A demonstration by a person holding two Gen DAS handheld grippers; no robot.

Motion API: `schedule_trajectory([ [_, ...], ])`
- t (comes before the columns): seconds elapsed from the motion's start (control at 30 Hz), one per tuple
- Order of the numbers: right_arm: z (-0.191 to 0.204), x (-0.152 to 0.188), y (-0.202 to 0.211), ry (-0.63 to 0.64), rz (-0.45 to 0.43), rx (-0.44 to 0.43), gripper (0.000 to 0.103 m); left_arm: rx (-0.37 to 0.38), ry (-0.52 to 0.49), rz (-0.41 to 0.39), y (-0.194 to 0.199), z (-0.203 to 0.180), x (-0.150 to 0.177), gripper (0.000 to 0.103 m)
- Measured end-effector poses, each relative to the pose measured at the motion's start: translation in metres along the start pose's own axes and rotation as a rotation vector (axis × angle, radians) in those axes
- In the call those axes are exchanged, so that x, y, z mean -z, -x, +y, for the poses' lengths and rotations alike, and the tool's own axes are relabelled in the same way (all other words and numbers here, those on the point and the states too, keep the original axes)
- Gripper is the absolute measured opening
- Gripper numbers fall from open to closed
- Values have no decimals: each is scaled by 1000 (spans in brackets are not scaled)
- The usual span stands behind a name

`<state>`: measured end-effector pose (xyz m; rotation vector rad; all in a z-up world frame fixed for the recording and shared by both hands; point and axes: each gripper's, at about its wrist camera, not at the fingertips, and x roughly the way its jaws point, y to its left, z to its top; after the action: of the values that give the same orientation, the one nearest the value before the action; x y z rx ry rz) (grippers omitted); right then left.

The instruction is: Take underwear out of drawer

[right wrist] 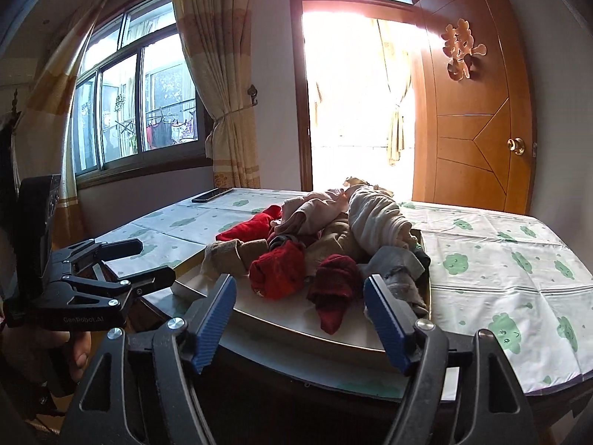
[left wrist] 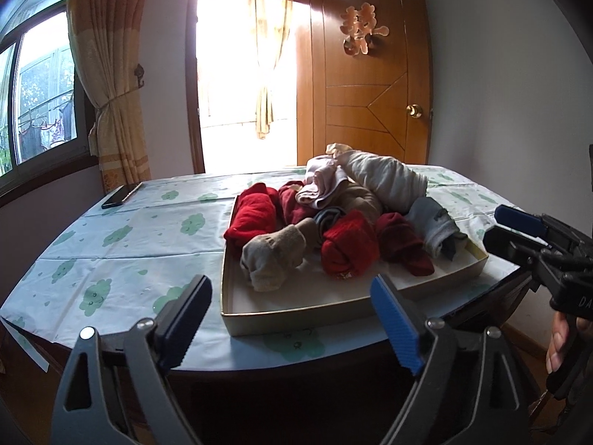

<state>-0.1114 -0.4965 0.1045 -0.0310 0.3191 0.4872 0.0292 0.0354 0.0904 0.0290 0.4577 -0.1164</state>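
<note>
A shallow cream drawer tray (left wrist: pixel 296 309) (right wrist: pixel 296 328) sits on the table, heaped with rolled red, beige and grey socks and pale pink underwear (left wrist: pixel 320 181) (right wrist: pixel 315 209) near the back of the heap. My left gripper (left wrist: pixel 291 319) is open and empty, just short of the tray's near edge; it also shows at the left of the right wrist view (right wrist: pixel 148 265). My right gripper (right wrist: pixel 300 313) is open and empty at the tray's near edge, close to a dark red sock (right wrist: pixel 333 293); it shows at the right of the left wrist view (left wrist: pixel 519 230).
The table (left wrist: pixel 111 244) has a white cloth with green cloud prints. A black phone (left wrist: pixel 120 194) (right wrist: pixel 211 194) lies at its far left corner. Behind are a window, curtains, a bright doorway and a wooden door (left wrist: pixel 370 85).
</note>
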Motion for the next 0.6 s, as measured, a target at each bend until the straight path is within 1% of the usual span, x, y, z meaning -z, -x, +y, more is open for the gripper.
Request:
schedule_trajectory([
  [0.17,1,-2,6,-8,-18,-8,73,8,7,-5,5,-3,1,89],
  [0.3,-2,-1,8,-27,-24,-6,74,0,3,-9,7,-4,2,89],
  [0.47,-2,0,9,-30,-30,-10,74,0,0,-13,9,-6,2,95],
  [0.6,0,1,10,-23,-34,-13,74,0,-18,-11,9,-10,3,97],
])
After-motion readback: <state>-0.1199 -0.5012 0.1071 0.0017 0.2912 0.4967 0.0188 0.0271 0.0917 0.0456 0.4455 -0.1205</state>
